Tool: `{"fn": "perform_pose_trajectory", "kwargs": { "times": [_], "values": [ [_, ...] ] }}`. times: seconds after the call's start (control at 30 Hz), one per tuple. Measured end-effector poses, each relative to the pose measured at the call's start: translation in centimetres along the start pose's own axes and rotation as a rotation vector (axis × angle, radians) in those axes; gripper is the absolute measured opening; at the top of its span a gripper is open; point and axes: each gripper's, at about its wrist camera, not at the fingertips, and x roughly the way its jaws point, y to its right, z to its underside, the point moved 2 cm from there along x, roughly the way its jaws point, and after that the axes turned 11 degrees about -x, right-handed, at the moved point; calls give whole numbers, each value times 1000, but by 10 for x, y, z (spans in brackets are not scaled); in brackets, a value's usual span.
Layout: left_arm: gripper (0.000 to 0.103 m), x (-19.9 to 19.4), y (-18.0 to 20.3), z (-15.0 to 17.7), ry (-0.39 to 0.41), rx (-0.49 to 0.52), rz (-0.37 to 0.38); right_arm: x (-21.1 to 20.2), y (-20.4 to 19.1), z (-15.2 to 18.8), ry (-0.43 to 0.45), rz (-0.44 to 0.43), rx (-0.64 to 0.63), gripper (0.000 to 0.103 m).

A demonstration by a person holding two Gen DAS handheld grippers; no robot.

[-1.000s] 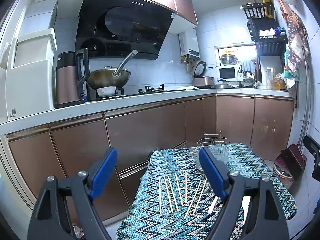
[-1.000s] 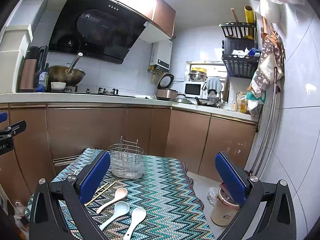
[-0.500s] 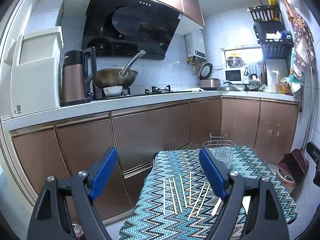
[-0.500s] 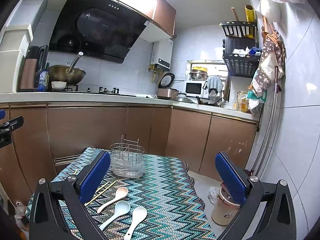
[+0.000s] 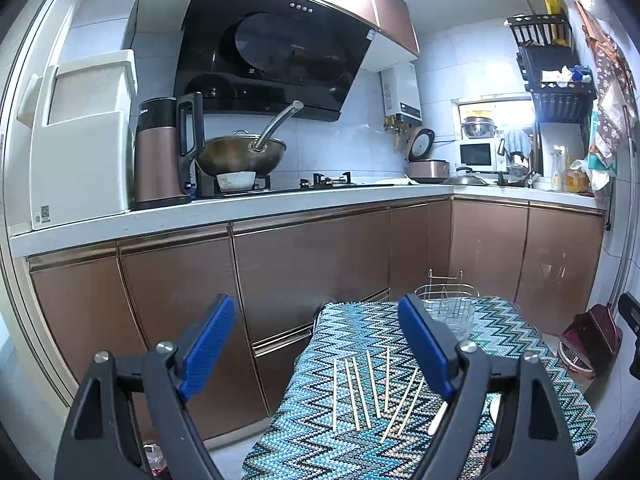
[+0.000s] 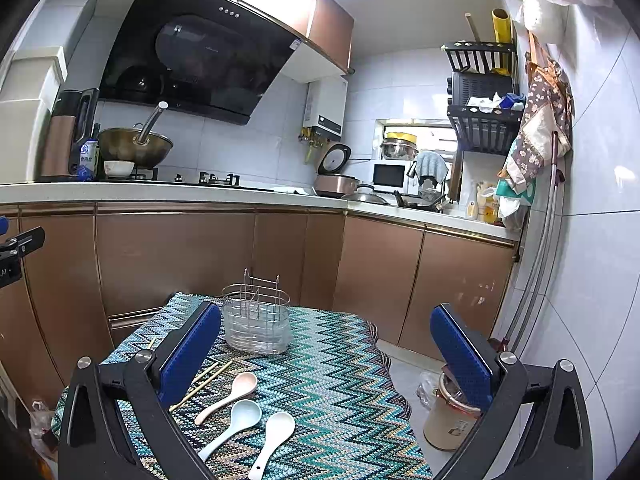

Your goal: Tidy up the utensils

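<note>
thin pale wooden chopsticks lie fanned at lower centre on the zigzag-patterned cloth, long axes pointing away, below the wide-apart left gripper, nearer than the wide-apart right gripper.

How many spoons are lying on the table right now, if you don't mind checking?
3, side by side on the tablecloth in the right wrist view: a pink spoon, a light blue spoon and a white spoon. None seems hidden.
</note>
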Motion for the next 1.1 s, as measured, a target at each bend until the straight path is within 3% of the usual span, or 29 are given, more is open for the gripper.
{"fn": "perform_pose_trajectory", "kwargs": {
  "times": [0.47,0.8,0.97,1.03,1.1],
  "values": [
    [83,8,-4,1,-8,2,-11,-1,3,0,18,-21,13,103],
    [83,50,-3,8,-124,2,2,39,16,20,-81,-167,72,102],
    [83,97,11,36,-327,23,82,81,22,51,-210,-306,135,87],
    [83,116,15,47,-408,24,116,106,23,69,-297,-390,171,66],
    [83,136,19,59,-486,26,147,125,22,86,-362,-456,203,54]
  ]
}}
